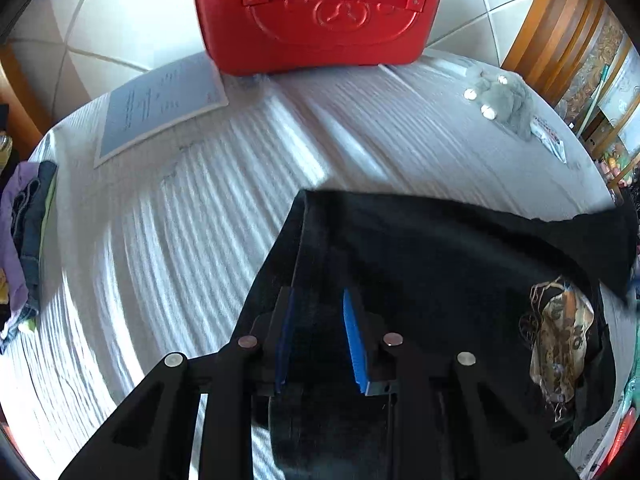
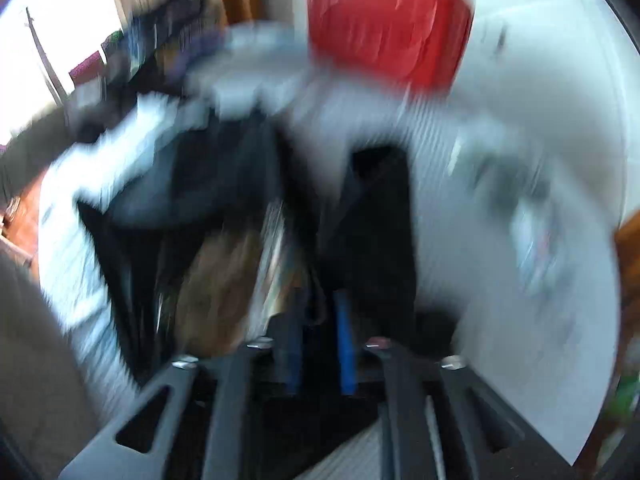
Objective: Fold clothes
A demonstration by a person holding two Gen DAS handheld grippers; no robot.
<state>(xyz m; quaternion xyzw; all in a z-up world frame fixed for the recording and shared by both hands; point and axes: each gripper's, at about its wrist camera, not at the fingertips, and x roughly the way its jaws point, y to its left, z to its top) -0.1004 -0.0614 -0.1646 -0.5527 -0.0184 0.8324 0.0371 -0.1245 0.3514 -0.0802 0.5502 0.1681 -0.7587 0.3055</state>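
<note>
Black shirt (image 1: 440,264) cloth is pinched between both narrowed tongs, left (image 1: 320,336) and right (image 2: 318,344), ahead over the white table (image 1: 180,240). Thin grips could be slipped from, and the fold skewed.

A home: round table (image 1: 200,216) in white ribbed cloth; tiled floor (image 1: 120,12); plush toy (image 1: 504,100); clothes pile (image 1: 24,216).
</note>
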